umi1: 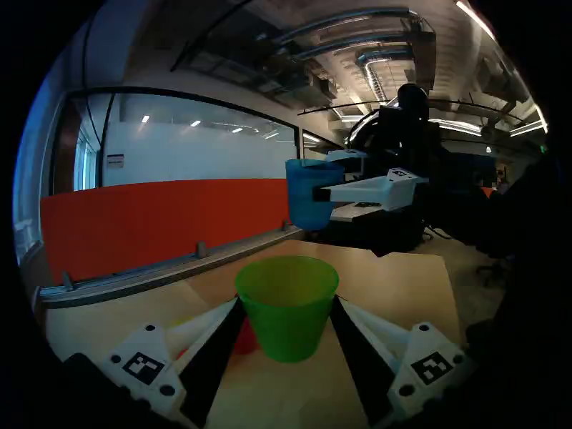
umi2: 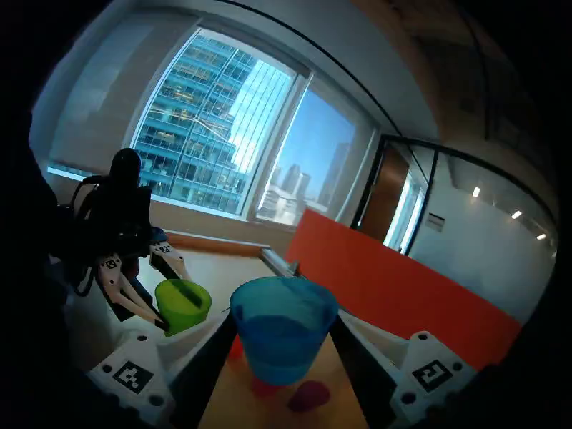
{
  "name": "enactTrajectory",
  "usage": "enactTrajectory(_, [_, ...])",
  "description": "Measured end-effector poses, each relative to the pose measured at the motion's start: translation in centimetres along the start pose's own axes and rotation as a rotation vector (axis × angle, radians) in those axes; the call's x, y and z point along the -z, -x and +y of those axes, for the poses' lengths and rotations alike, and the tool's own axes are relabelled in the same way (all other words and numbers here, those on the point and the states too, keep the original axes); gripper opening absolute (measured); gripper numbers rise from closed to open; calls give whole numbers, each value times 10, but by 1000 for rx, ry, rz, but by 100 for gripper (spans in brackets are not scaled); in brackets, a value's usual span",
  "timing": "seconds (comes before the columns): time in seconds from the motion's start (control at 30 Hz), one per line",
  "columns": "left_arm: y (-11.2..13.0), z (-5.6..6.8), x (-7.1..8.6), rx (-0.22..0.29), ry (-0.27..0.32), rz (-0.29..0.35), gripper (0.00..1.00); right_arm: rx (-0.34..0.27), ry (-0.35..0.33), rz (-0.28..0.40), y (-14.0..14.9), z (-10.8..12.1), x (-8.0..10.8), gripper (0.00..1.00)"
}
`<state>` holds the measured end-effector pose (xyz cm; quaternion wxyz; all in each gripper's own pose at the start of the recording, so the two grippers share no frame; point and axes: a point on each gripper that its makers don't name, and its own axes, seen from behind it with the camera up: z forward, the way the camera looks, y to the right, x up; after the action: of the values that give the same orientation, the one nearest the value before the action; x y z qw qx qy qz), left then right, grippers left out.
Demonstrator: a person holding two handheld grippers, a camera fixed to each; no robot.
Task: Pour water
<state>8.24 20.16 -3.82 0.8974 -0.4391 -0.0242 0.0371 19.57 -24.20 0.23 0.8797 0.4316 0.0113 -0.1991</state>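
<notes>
The left gripper (umi1: 286,304) is clamped on a smooth, tapered green plastic cup (umi1: 287,314), low over the pale wooden table (umi1: 400,279). The right gripper (umi2: 284,325) grips a translucent blue cup (umi2: 282,343), held higher with open air between the cups. An orange partition (umi1: 157,214) lines one table edge.

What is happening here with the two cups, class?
A person holds a claw in each hand. The left claw grips a green plastic cup; the right claw grips a translucent blue plastic cup, seemingly part-full of water. Both cups are upright, held over the wooden table. No pouring is visible yet.
</notes>
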Motion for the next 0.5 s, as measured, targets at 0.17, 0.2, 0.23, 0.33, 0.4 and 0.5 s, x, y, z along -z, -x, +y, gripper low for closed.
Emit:
enactTrajectory(0.17, [0,3,-1,-5,9,0,83,53,2,0,-5,4,-7,90])
enactTrajectory(0.2, [0,3,-2,-6,11,0,83,64,2,0,-6,4,-8,90])
enactTrajectory(0.23, [-1,4,-2,-6,13,-1,83,75,3,0,-8,5,-9,90])
enactTrajectory(0.33, [-1,5,-3,-6,17,-2,83,110,5,0,-12,7,-12,89])
enactTrajectory(0.4, [-1,6,-3,-6,19,-2,83,134,6,0,-15,9,-15,90])
enactTrajectory(0.5, [-1,6,-4,-6,23,-4,83,168,7,4,-20,11,-18,89])
